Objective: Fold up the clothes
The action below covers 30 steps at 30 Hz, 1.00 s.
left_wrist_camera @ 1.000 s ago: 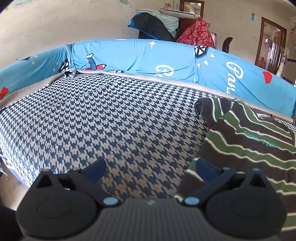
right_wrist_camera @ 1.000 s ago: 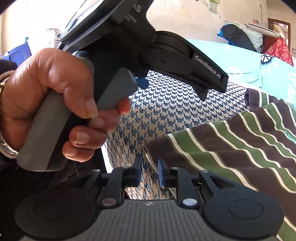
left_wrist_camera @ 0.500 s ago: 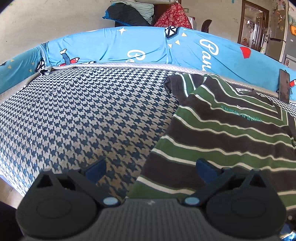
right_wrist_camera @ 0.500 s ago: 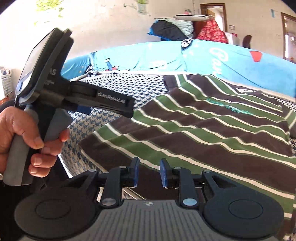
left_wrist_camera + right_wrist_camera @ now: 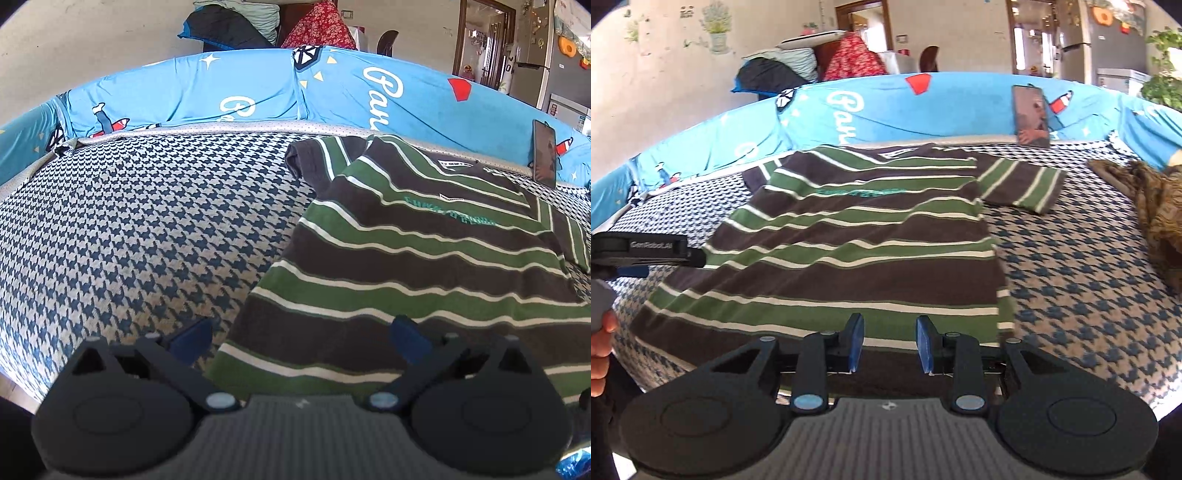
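A brown, green and white striped T-shirt [image 5: 857,236] lies flat, front up, on the houndstooth bed cover [image 5: 1071,295], one sleeve spread to the right. My right gripper [image 5: 889,341] hovers at the middle of the shirt's near hem, open with a modest gap and nothing between its blue pads. My left gripper [image 5: 301,336] is wide open over the shirt's [image 5: 424,266] near left corner, one finger above the cover and the other above the fabric. In the right wrist view the left gripper's finger [image 5: 646,251] shows at the left edge, with a hand [image 5: 600,339] below it.
Blue printed cushions [image 5: 258,88] line the far side of the bed. A phone [image 5: 1030,114] leans upright against them. A crumpled brown garment [image 5: 1156,210] lies at the right. Piled bedding and a chair [image 5: 798,66] stand behind the cushions. The bed's near edge [image 5: 22,380] is close.
Both grippers moved right, from the bed's left edge to the shirt's near hem. The right gripper's fingers have parted a little. The left gripper stays wide open.
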### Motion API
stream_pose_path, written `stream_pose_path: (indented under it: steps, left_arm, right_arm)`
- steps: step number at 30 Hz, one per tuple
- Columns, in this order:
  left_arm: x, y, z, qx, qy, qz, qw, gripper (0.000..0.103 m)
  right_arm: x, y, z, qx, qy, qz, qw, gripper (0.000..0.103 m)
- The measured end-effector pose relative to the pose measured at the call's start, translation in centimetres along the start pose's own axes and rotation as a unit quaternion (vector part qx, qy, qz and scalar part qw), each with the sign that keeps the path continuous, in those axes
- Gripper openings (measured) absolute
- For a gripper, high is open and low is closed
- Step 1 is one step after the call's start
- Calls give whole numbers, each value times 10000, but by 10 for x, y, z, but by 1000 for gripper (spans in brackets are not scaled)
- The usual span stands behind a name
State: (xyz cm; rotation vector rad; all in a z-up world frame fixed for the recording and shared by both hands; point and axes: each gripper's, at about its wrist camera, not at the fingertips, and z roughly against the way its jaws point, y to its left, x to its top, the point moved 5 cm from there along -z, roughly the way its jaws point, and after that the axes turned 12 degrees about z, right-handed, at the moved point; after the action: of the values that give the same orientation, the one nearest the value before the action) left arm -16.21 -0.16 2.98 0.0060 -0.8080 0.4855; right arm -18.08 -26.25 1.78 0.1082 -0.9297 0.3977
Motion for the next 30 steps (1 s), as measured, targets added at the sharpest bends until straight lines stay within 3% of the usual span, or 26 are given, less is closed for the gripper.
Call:
stream_pose_path:
  steps: [3, 11, 17, 19, 21, 23, 30]
  left_arm:
    - [-1, -5, 0, -31, 5, -37, 10000, 103]
    - [-4, -11, 1, -61, 7, -110, 9999, 103]
    - [-4, -8, 1, -38, 26, -66, 10000, 103]
    - [-4, -7, 0, -38, 40, -36, 10000, 103]
    - [-3, -6, 0, -37, 52, -11, 10000, 103]
    - [-4, -5, -1, -41, 71, -7, 10000, 103]
    - [-4, -4, -1, -5, 94, -2, 10000, 103]
  right_arm:
    - [-4, -18, 4, -428, 32, -235, 9988, 38]
    - [-18, -46, -1, -926, 444, -744, 9919, 44]
    - [-26, -45, -9, -708, 623, -904, 9914, 44]
    - [-27, -45, -9, -753, 611, -868, 9915, 37]
    - [-26, -43, -9, -716, 587, -826, 9923, 21]
    - [-25, -40, -9, -694, 575, -738, 9932, 12]
    - [-24, -46, 3, -924, 505, -880, 9905, 5]
